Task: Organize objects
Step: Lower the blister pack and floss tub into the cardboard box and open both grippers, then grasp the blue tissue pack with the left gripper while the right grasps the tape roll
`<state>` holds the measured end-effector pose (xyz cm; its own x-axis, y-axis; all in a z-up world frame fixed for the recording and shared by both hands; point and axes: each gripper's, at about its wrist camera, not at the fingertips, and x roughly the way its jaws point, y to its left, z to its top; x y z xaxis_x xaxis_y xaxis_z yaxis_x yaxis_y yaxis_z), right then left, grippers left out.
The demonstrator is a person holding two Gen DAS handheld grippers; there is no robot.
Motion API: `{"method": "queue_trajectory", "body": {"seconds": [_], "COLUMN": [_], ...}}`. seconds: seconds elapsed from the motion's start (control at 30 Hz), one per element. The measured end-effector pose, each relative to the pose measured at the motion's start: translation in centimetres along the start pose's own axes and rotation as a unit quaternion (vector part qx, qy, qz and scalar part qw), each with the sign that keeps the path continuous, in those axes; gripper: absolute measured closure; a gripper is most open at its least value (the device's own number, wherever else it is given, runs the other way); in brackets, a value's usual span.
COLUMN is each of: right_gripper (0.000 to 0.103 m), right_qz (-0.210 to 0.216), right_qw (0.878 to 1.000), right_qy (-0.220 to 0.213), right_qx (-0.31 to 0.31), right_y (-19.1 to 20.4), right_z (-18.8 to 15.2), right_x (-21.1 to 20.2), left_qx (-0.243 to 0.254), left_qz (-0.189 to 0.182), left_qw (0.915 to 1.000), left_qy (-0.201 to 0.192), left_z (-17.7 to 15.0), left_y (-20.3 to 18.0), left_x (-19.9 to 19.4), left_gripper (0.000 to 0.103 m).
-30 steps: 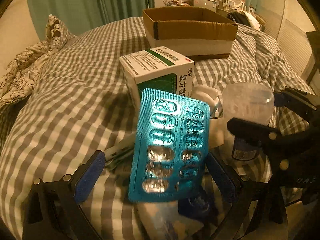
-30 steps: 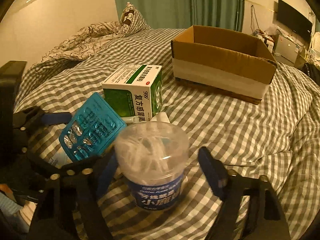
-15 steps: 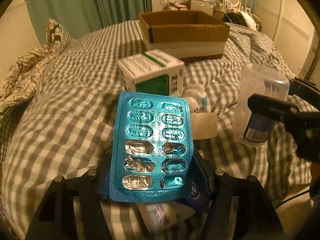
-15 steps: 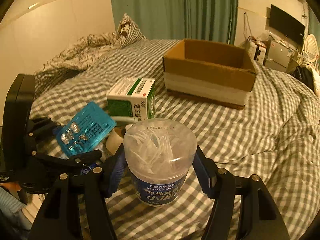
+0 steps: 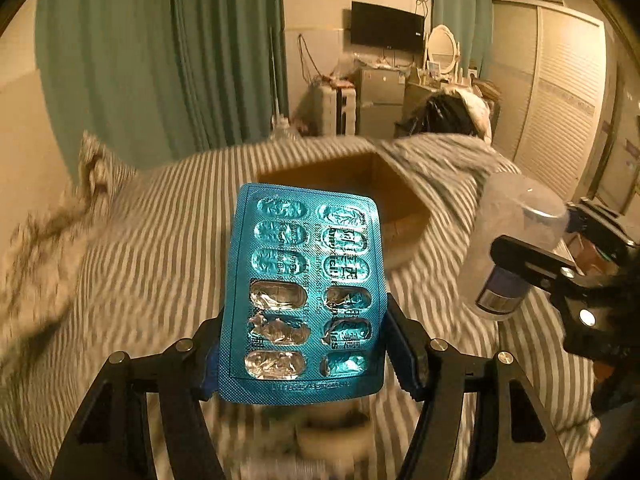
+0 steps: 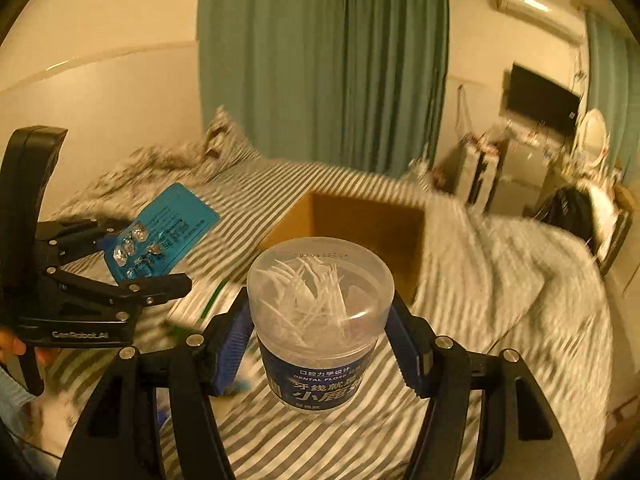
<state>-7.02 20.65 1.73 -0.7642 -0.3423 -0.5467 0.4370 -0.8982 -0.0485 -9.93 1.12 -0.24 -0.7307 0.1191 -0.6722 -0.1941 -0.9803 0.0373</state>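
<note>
My left gripper (image 5: pixel 306 354) is shut on a blue blister pack of pills (image 5: pixel 306 288) and holds it upright, above the bed. It also shows in the right wrist view (image 6: pixel 164 236) at the left. My right gripper (image 6: pixel 320 344) is shut on a clear tub of dental floss picks (image 6: pixel 318 320) with a blue label, lifted off the bed. The tub also shows in the left wrist view (image 5: pixel 508 248) at the right. An open cardboard box (image 6: pixel 360 236) lies ahead on the checked bedcover; it also shows in the left wrist view (image 5: pixel 360 184) behind the pack.
The checked bedcover (image 5: pixel 140 260) is blurred by motion. A patterned pillow (image 6: pixel 224 136) lies at the bed's far left. Green curtains (image 6: pixel 320 60), a wall TV (image 6: pixel 540 104) and cluttered furniture (image 5: pixel 384 100) stand beyond the bed. A wardrobe (image 5: pixel 560 100) is at the right.
Both grippers have lifted and tilted up with their loads and moved toward the cardboard box. The green medicine box and small items on the bed have dropped out of view.
</note>
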Motion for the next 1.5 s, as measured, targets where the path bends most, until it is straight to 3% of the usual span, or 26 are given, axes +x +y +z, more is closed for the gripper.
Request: {"method": "queue_trajectory", "body": {"seconds": [0.17,0.27,0.43,0.53,0.67,0.7,0.73,0.77,0.93,1.2,1.3,1.5], "right_gripper": [0.04,0.04,0.04,0.04,0.039,0.03,0.023,0.013,0.012,0.011,0.011,0.011], "right_qz": [-0.016,-0.012,0.0,-0.002,-0.009,-0.012,-0.015,-0.021,-0.021,-0.014,-0.008,0.005], "right_qw": [1.0,1.0,0.998,0.997,0.996,0.996,0.996,0.996,0.998,0.999,0.999,0.999], "right_qy": [-0.014,-0.001,0.04,0.065,0.073,0.068,0.062,0.053,0.008,-0.031,-0.036,-0.02], "right_qx": [0.011,0.025,0.045,0.046,0.054,0.058,0.06,0.063,0.064,0.026,0.003,-0.027], "right_y": [-4.0,-6.0,-8.2,-8.7,-9.0,-9.1,-9.2,-9.4,-9.1,-5.4,-3.0,1.5], "right_z": [5.7,7.6,8.2,7.6,6.2,6.1,6.2,6.2,8.1,9.3,8.2,3.1], "right_x": [3.7,7.4,14.4,17.7,19.1,18.9,18.6,17.8,12.2,1.8,-1.8,-4.9], "left_qx": [-0.007,-0.014,-0.008,0.0,0.004,0.004,0.003,-0.001,-0.012,-0.023,-0.015,-0.027], "left_qz": [-0.004,-0.008,-0.016,-0.011,-0.024,-0.022,-0.015,-0.002,0.014,0.047,0.083,0.13], "left_qw": [0.9999,0.9998,0.9983,0.9975,0.9964,0.9964,0.9966,0.997,0.9983,0.9986,0.9963,0.9911], "left_qy": [-0.006,0.009,0.055,0.07,0.081,0.082,0.081,0.077,0.055,-0.004,-0.015,0.0], "left_z": [7.1,9.0,9.5,9.1,8.4,8.2,8.1,8.1,8.5,7.8,5.3,-2.0], "left_y": [0.0,0.1,0.2,0.0,-0.1,-0.2,-0.3,-0.1,0.2,2.1,2.5,2.9], "left_x": [6.5,10.7,17.3,19.3,20.6,20.6,20.4,19.9,15.6,3.1,-1.2,-4.7], "left_gripper": [0.035,0.035,0.035,0.035,0.033,0.026,0.015,0.011,0.008,0.003,0.003,0.003]}}
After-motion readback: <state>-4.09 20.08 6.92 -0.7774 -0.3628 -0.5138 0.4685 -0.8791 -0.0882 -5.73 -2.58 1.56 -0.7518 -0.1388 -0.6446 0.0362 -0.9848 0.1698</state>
